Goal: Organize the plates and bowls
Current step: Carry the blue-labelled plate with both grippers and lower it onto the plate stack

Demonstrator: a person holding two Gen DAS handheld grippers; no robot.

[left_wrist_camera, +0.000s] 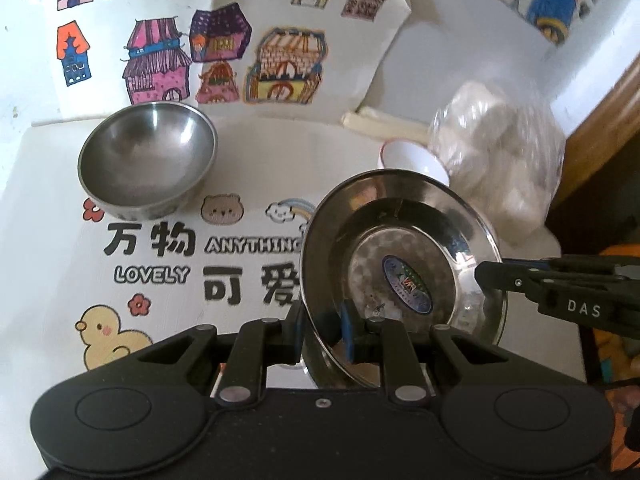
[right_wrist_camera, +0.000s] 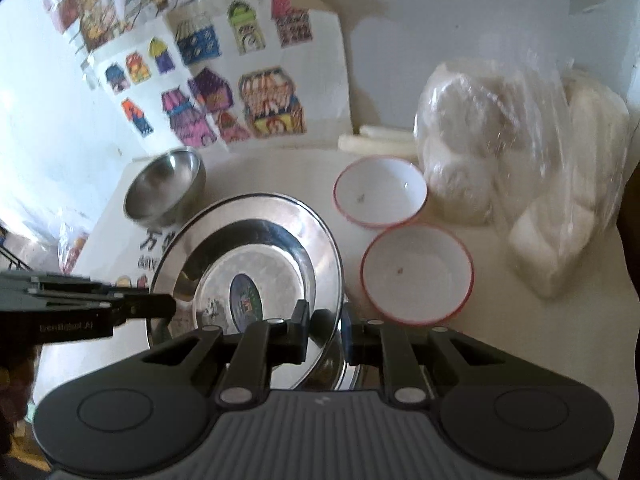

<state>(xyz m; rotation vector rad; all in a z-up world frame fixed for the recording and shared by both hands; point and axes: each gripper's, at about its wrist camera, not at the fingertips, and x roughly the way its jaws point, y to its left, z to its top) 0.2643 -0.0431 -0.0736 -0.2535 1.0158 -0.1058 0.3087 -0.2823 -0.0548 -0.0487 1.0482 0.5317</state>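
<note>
Gripping the steel plate [left_wrist_camera: 400, 264] at opposite rims, the left gripper [left_wrist_camera: 324, 334] and right gripper [right_wrist_camera: 325, 328] are each clenched on it, holding it tilted above the table [right_wrist_camera: 256, 172]. The steel bowl [left_wrist_camera: 146, 158] sits toward ten o'clock, two white bowls [right_wrist_camera: 416, 274] toward two. The step probably goes best if both grips hold evenly, so the plate cannot twist.

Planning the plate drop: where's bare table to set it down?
Both grippers, left and right, clamp the steel plate. Free: the printed mat in front of the steel bowl. Crowded: right side, two red-rimmed bowls against the bagged buns.
</note>
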